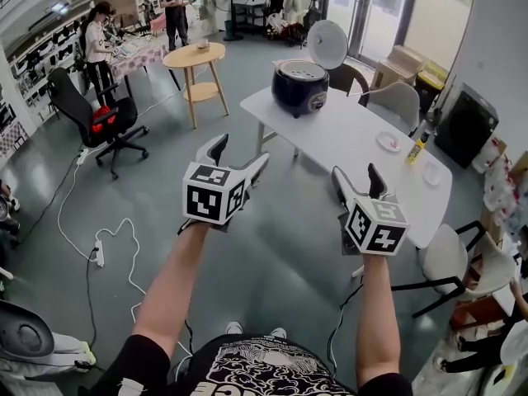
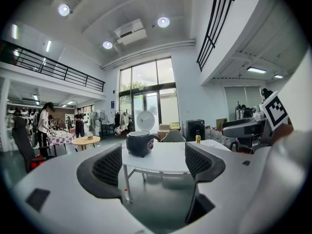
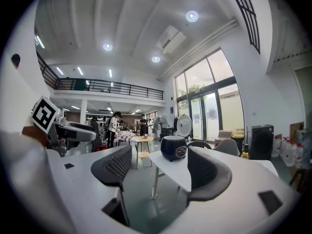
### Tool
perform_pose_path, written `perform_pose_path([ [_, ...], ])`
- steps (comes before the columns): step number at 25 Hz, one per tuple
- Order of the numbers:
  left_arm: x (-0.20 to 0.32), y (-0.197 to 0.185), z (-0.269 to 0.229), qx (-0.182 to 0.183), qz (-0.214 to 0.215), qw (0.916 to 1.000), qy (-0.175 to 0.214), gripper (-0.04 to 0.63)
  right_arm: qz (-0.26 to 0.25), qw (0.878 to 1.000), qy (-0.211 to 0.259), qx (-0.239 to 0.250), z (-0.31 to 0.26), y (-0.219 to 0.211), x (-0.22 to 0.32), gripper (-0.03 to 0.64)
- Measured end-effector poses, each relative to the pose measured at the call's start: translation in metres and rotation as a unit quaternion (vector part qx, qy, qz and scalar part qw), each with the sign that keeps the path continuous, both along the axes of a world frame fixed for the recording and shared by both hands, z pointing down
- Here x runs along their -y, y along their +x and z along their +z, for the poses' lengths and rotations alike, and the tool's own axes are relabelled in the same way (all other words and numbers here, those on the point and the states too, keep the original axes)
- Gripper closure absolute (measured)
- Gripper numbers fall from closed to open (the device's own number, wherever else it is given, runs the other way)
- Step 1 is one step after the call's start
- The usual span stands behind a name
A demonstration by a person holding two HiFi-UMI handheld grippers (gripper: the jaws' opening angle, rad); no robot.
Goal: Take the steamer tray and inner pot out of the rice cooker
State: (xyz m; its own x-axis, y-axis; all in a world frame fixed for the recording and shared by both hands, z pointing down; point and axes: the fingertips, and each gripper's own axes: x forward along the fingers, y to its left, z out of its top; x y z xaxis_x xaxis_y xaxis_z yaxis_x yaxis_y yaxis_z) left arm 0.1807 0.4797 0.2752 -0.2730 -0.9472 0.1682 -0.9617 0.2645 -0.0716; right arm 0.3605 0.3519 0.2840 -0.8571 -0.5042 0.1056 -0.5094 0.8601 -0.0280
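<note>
Left gripper (image 1: 239,155): jaws wide apart, nothing between them; held out level in front of the person.
Right gripper (image 1: 356,180): jaws wide apart, empty; held beside the left one, well short of the table.
Rice cooker (image 1: 299,87): stands near the far left corner of the white table (image 1: 355,139), lid (image 1: 327,44) raised upright.
Steamer tray and inner pot: not visible from this range; presumed inside the cooker body.
Step in hand: approach, judged from the gap that remains to the table.
Procedure: walk up to the table edge nearest the cooker and keep both jaws apart. Bring the grippers in from above the open mouth and clear of the lid. Lift the tray first, since it should sit above the pot.
Caution: grip opposite rims evenly to avoid tilting.
</note>
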Motion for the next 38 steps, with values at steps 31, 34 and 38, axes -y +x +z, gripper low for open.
perform_pose_path([
  [31, 0.14, -0.078, 0.04, 0.005, -0.029, 0.9995, -0.012, 0.199, -0.041, 0.999, -0.003, -0.023, 0.042, -0.091, 0.145, 0.244],
  [34, 0.172, -0.123, 0.038, 0.002, -0.022, 0.9997, -0.012, 0.199, -0.037, 0.999, -0.002, -0.026, 0.038, -0.134, 0.174, 0.244],
  [38, 0.225, -0.182, 0.035, -0.005, -0.01, 0.9998, -0.018, 0.199, -0.036, 0.999, -0.007, -0.036, 0.037, -0.195, 0.22, 0.244],
])
